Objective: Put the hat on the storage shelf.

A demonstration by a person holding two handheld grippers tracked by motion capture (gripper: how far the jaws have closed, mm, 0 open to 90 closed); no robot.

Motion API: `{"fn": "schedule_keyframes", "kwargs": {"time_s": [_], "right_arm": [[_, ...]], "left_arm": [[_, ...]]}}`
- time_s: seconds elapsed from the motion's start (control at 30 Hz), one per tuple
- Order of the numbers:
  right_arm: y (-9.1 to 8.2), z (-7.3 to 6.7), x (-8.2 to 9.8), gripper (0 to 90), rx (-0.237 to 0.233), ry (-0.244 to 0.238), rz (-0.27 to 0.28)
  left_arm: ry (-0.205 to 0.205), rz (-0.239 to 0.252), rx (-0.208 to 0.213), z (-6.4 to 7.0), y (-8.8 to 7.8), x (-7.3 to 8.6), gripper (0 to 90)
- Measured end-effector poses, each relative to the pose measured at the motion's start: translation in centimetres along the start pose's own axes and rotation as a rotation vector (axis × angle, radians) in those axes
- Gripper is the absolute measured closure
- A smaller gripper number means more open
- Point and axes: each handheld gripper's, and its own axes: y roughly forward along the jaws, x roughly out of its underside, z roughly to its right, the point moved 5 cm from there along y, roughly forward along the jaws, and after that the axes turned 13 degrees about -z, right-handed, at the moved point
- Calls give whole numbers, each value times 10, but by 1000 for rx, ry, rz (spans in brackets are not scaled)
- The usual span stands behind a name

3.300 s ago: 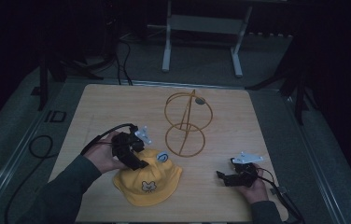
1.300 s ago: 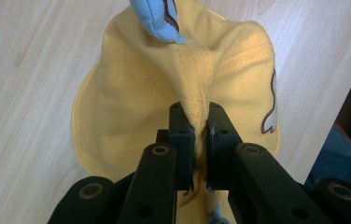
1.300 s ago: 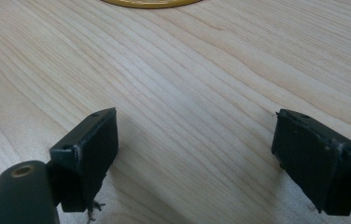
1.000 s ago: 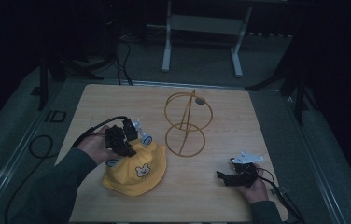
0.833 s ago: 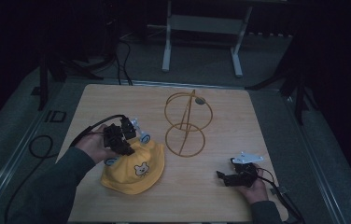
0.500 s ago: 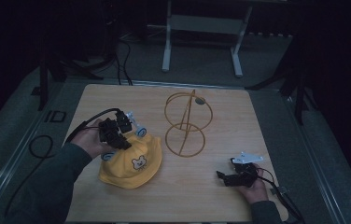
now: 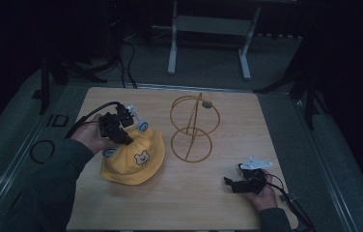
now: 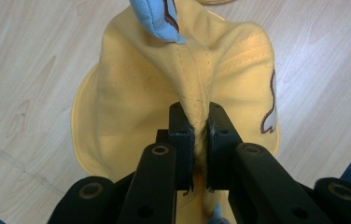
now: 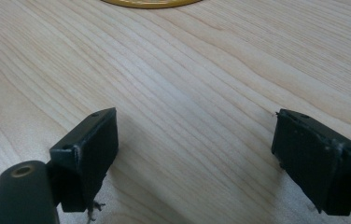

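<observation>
While the yellow hat (image 8: pixel 131 93) lies on the table (image 7: pixel 203 203), a ridge of its crown fabric is pinched between the pressed-together jaws of the left gripper (image 8: pixel 196 135). A blue ear (image 8: pixel 157 18) stands just beyond the fingertips, and the brim spreads on the wood below them. The wire stand (image 7: pixel 192 128) sits near the hat, apart from it. The right gripper (image 9: pixel 197 154) rests low over bare wood, jaws spread wide and holding nothing. Lifting looks like the step in hand; next, the hat probably has to be carried to the stand's top ring without the fold slipping.
</observation>
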Motion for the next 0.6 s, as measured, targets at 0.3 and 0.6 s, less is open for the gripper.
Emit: {"fn": "schedule_keyframes", "kwargs": {"time_s": [0.3, 0.6], "right_arm": [[0, 0, 0, 144, 0, 0, 0], [0, 0, 0, 144, 0, 0, 0]], "left_arm": [[-34, 14, 5, -7, -1, -1, 834], [-54, 39, 26, -13, -7, -2, 833]]}}
